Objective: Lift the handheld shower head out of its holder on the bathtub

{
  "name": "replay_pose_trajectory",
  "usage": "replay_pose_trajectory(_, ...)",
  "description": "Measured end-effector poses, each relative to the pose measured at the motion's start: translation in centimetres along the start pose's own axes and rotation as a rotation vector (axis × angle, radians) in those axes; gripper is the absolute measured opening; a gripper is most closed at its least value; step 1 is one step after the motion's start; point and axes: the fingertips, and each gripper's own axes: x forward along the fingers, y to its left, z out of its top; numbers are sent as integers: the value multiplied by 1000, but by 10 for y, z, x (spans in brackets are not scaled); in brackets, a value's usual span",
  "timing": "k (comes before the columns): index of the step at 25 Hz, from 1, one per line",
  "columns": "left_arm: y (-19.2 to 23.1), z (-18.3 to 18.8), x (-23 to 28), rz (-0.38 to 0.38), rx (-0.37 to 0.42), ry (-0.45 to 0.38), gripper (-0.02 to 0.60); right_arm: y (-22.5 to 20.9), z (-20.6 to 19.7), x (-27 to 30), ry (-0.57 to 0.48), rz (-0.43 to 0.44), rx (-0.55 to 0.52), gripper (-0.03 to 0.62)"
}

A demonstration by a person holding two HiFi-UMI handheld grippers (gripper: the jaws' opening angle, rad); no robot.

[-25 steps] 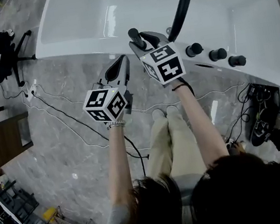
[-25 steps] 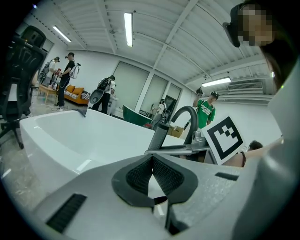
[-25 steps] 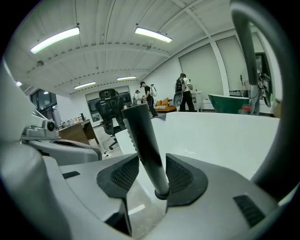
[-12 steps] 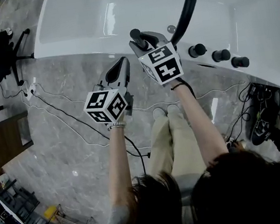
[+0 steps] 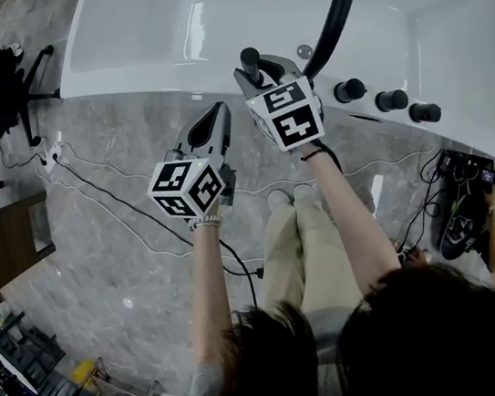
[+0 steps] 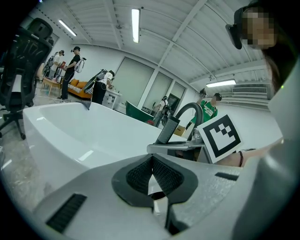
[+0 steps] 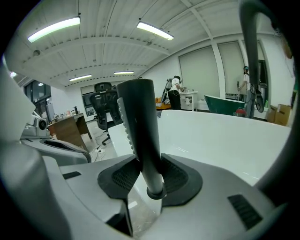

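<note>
Gripping is the step in hand: the right gripper [image 7: 149, 174] has just been closing its jaws, and the pads now hold the upright handle of the handheld shower head [image 7: 138, 124]. It stands on the bathtub [image 5: 140, 33] rim, at eight o'clock of the black spout [image 5: 334, 9], seemingly not yet lifted. The left gripper [image 6: 151, 164], at eight o'clock of the right, has its jaws together on nothing. The next move likely calls for a firm hold and a straight upward pull.

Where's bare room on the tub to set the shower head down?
Free: the rim left of the shower head, and the basin. Crowded: the corner with the spout and three knobs.
</note>
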Motion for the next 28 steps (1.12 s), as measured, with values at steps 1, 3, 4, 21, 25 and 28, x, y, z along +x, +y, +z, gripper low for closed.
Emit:
replay_pose_trajectory(1,-1,0,0,-1,-1,0,6,0,0,-1,-3,-8,2,135)
replay_pose_trajectory(3,-2,1,-1,-2,-2,-2,6,1,-1,-3,-2,-12,-2,135)
replay_pose_trajectory(4,-2,2,-2,-1,-2,-3,6,1,-1,-3,1,-12,-3,135)
replay_pose_trajectory(21,-22,12,-9,13,20,-28,6,3,14,-34,-39,11,1,133)
replay_pose_trajectory(25,-31,18,-9,14,25,-43,6,5,24,-46,-60,24,2,133)
replay_pose_trajectory(28,-38,24,-14,18,28,-53,6,8,31,-57,-72,29,6,133)
